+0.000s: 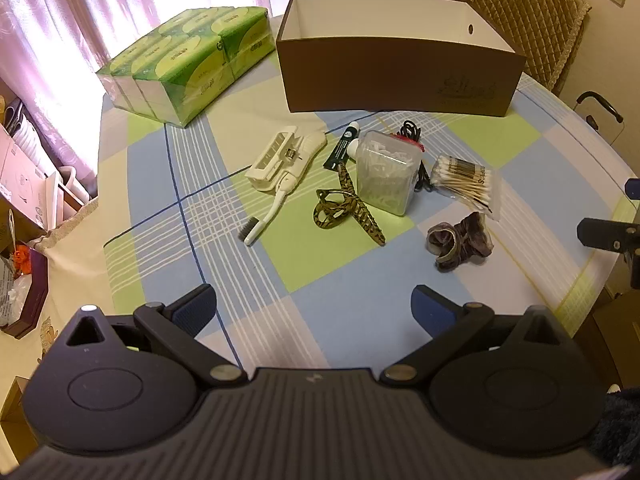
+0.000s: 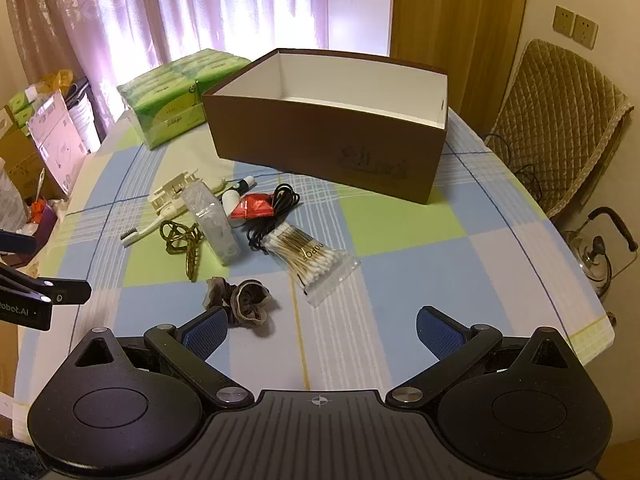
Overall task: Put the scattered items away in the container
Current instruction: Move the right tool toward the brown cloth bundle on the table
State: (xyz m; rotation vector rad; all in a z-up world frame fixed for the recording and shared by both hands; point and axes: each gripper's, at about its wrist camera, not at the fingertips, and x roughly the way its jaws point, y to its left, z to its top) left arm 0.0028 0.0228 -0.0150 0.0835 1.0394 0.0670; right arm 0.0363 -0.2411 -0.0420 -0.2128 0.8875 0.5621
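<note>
both the left claw [image 1: 314, 308] and the right claw [image 2: 320, 330] hang spread wide and empty over the near counter [image 1: 360, 304]. the open brown box [image 1: 400, 76] sits at the far side, and nearer lie a toothbrush [image 1: 266, 216], hair clip [image 1: 352, 208], cotton swabs [image 1: 464, 180], scrunchie [image 1: 460, 246] and what may be a cable [image 2: 276, 208].

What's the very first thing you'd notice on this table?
Probably the big brown box, open on top, standing at the back of the checked tablecloth. Next, the jumble of small things in front of it, like the bag of cotton swabs and the toothbrush. A bright green tissue pack lies beside the box.
</note>
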